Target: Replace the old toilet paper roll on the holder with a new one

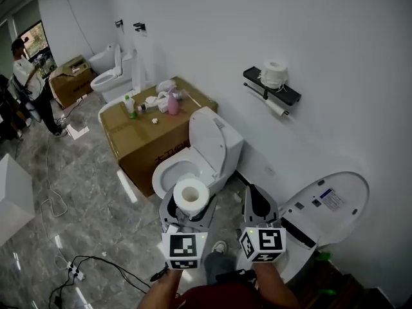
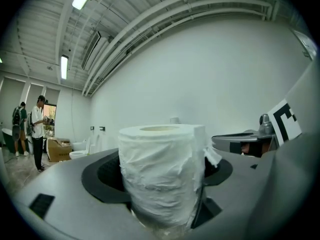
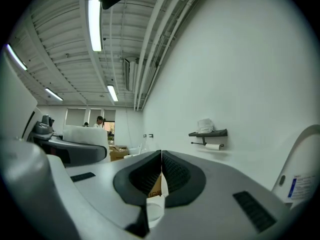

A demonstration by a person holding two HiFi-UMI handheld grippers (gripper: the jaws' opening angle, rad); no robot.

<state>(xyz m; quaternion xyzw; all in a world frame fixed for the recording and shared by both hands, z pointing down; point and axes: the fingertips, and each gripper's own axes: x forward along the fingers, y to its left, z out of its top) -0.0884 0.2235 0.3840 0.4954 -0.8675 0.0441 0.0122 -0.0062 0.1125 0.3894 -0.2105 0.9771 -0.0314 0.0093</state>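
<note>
A full white toilet paper roll [image 1: 191, 195] stands upright between the jaws of my left gripper [image 1: 188, 212], which is shut on it; in the left gripper view the roll [image 2: 162, 171] fills the gap. My right gripper [image 1: 256, 193] is beside it, shut, with nothing between its jaws [image 3: 161, 166]. Both are low in the head view, well short of the wall. The black holder shelf [image 1: 278, 90] is on the white wall at upper right, with a wad of paper [image 1: 275, 73] on top and a thin old roll [image 1: 277, 108] on its bar. In the right gripper view the holder [image 3: 209, 133] is far ahead.
A white toilet [image 1: 215, 148] with its lid raised stands just ahead of the grippers. A cardboard box [image 1: 138, 140] with bottles on top is at its left. A toilet lid [image 1: 328, 201] leans at the right. Cables and a power strip [image 1: 76, 273] lie on the floor. A person [image 1: 29, 82] stands far left.
</note>
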